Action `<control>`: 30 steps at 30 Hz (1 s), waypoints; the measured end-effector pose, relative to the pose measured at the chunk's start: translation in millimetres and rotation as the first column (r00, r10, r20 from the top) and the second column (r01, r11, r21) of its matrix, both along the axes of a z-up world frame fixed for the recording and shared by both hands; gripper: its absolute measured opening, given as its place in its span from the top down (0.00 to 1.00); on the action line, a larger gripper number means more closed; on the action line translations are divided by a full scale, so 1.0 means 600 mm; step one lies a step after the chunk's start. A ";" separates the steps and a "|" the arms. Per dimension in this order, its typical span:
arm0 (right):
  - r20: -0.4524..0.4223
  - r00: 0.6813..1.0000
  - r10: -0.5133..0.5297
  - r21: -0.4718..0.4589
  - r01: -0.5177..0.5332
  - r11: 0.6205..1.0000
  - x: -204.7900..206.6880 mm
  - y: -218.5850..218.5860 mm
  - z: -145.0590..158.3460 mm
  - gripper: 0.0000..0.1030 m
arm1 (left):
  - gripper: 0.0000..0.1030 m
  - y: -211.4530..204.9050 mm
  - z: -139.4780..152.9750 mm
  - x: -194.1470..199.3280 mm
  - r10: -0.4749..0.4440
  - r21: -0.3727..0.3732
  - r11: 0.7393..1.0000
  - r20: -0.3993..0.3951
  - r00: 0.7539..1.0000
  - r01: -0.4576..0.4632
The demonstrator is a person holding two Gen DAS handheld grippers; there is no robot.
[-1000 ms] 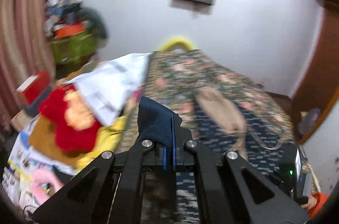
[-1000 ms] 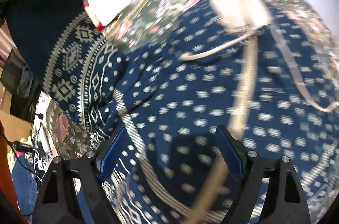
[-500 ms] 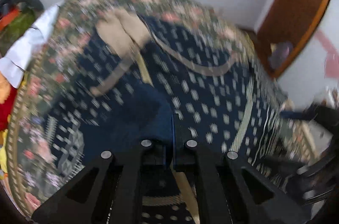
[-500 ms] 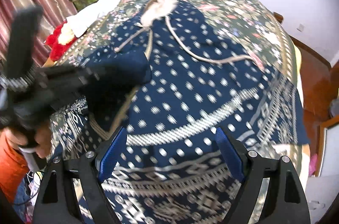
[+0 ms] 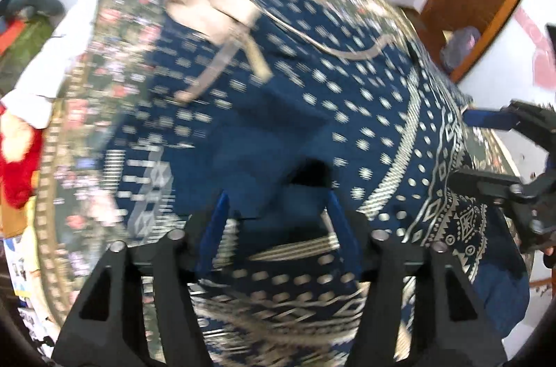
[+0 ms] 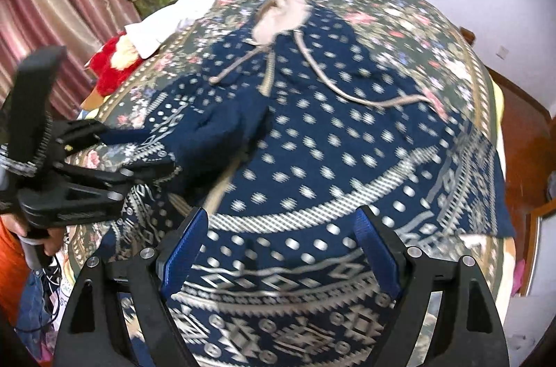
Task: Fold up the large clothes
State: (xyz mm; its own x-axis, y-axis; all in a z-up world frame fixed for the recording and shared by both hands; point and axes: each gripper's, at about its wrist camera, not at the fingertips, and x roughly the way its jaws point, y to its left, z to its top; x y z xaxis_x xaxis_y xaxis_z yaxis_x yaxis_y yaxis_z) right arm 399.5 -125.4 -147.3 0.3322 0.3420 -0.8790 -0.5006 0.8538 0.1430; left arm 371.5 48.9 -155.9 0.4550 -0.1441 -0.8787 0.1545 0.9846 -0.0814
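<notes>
Left gripper (image 5: 276,214) is opening its jaws above a folded-over flap of the navy patterned garment (image 6: 347,158), cloth loose between them. Spread on the floral bed (image 6: 399,16), the garment also lies under the empty, wide-open right gripper (image 6: 281,249).

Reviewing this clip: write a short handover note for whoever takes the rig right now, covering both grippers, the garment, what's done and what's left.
Left gripper: jaws opening, a plain navy flap of the garment just between and ahead of them, pads not pressing on it.
Right gripper: open, nothing held, over the patterned hem.
Navy patterned garment: spread on the floral bedspread, beige neck end away from the grippers, its left part turned inward.
Done: first fold from the left.
Left: likely fold the right side in, then fold lengthwise.
</notes>
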 end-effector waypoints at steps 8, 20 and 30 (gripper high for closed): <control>0.032 0.988 0.152 -0.039 -0.150 0.988 -0.004 0.146 -0.019 0.18 | 0.36 0.165 0.000 -0.026 0.202 0.074 0.976 0.069 0.977 -0.207; -0.097 0.958 0.271 -0.178 -0.285 0.942 0.034 0.331 -0.173 0.18 | 0.36 0.247 -0.145 -0.055 0.261 -0.002 0.965 -0.057 0.964 -0.262; 0.045 0.985 0.167 -0.230 -0.153 0.961 0.069 0.339 -0.198 0.78 | 0.36 0.230 -0.168 -0.025 0.218 0.009 0.976 -0.021 0.976 -0.218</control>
State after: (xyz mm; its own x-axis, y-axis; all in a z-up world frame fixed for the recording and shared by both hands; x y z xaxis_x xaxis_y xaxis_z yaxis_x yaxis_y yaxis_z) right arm 441.1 78.2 -265.9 0.3464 0.1908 -0.9185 -0.6353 0.7681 -0.0801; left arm 356.5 187.1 -256.6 0.4559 -0.0375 -0.8892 -0.0653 0.9950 -0.0755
